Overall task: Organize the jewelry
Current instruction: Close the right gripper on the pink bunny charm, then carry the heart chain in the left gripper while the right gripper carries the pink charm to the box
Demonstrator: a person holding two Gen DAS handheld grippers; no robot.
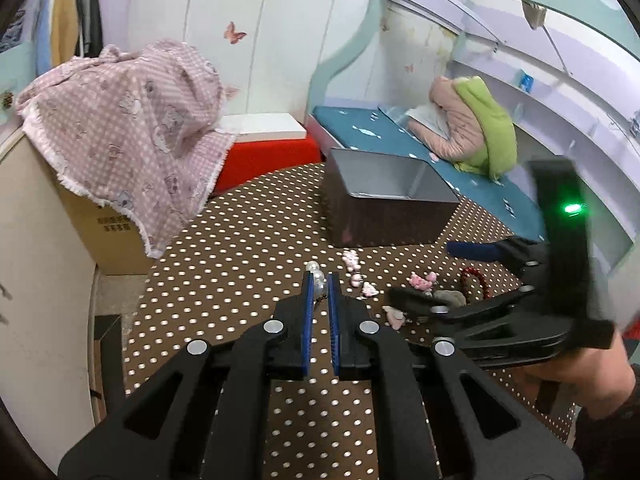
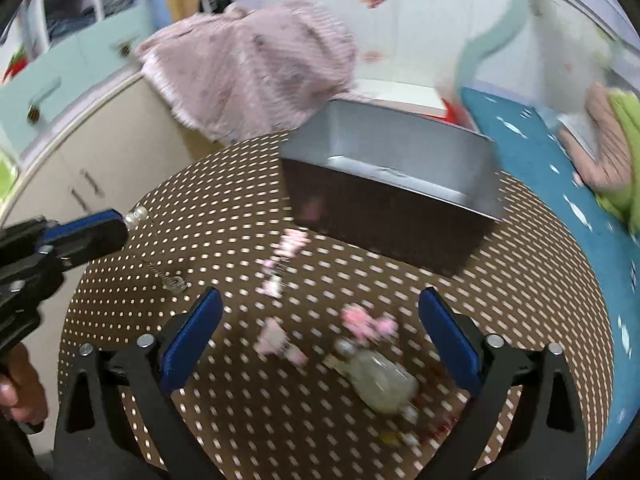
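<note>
Polka-dotted desk [image 2: 240, 208] strewn with pink trinkets [image 2: 366, 326], open box [image 2: 384, 216] just behind for collecting them. Left tool [image 1: 319, 286] pinched tight on pearl piece [image 1: 316, 276], lifted clear for carrying. Right tool [image 2: 320, 334] spread wide, empty, over glassy piece [image 2: 380, 384].

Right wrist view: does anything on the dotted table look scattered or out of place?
Yes. Pink trinkets and a pale glassy piece lie loose on the dotted table in front of the box, not inside it. A thin chain trails from the pearl piece pinched in the left tool.
</note>
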